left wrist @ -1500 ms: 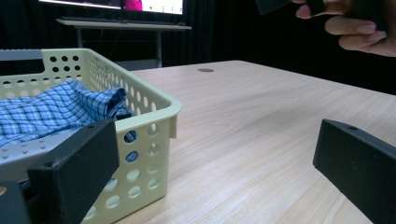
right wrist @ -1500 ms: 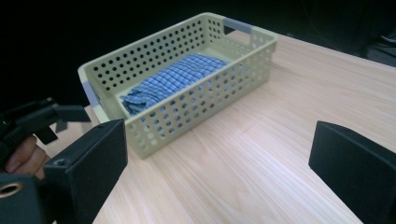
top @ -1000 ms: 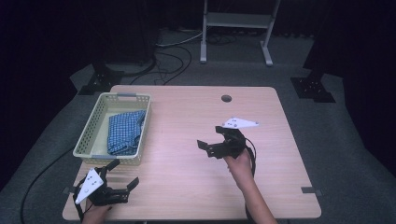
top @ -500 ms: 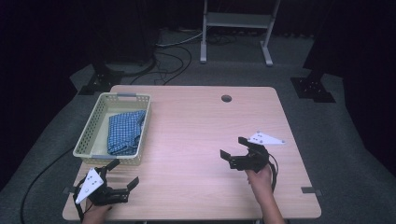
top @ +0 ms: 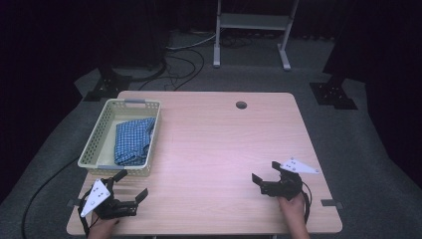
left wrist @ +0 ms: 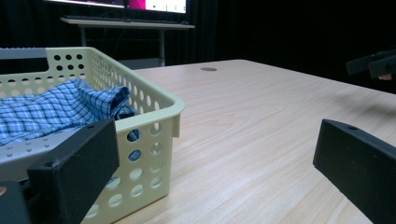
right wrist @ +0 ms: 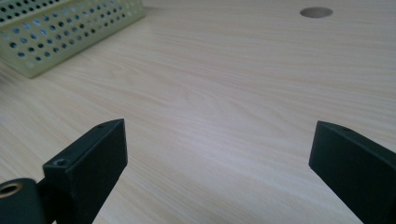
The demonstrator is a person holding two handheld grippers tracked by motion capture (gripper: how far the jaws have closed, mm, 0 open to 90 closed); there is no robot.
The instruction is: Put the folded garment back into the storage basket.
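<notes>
Both pairs of tongs sit low at the near edge of the bench (top: 219,149), well back from the basket (top: 97,144), and I'd judge that as a resting stance: nothing is held, and the blue checked cloth (top: 132,140) already lies inside the basket, so the work looks finished or paused.

The left tongs (top: 130,186) rest just in front of the basket's near end, jaws spread wide and empty. In the left gripper view the basket's near corner (left wrist: 159,116) stands right by the left jaw, with the cloth (left wrist: 65,109) heaped behind the wall. The right tongs (top: 263,174) are well apart from the basket, toward the far side of the bench from it, also gaping with nothing between the jaws. The right gripper view looks across bare wood toward the basket's perforated side (right wrist: 56,32) and the round cable hole (right wrist: 316,12) beyond. Parked like that, with 2 open jaws each pointing inward, either hand could reach back to the basket without crossing the other.

The cloth is a soft blue-and-white check, loosely folded, not flat; it fills the half of the basket nearer the person and rises in a rumpled ridge close to the rim. The far half of the basket looks bare. The basket itself is pale yellow plastic with rows of round holes and a grey handle strip at each end.
</notes>
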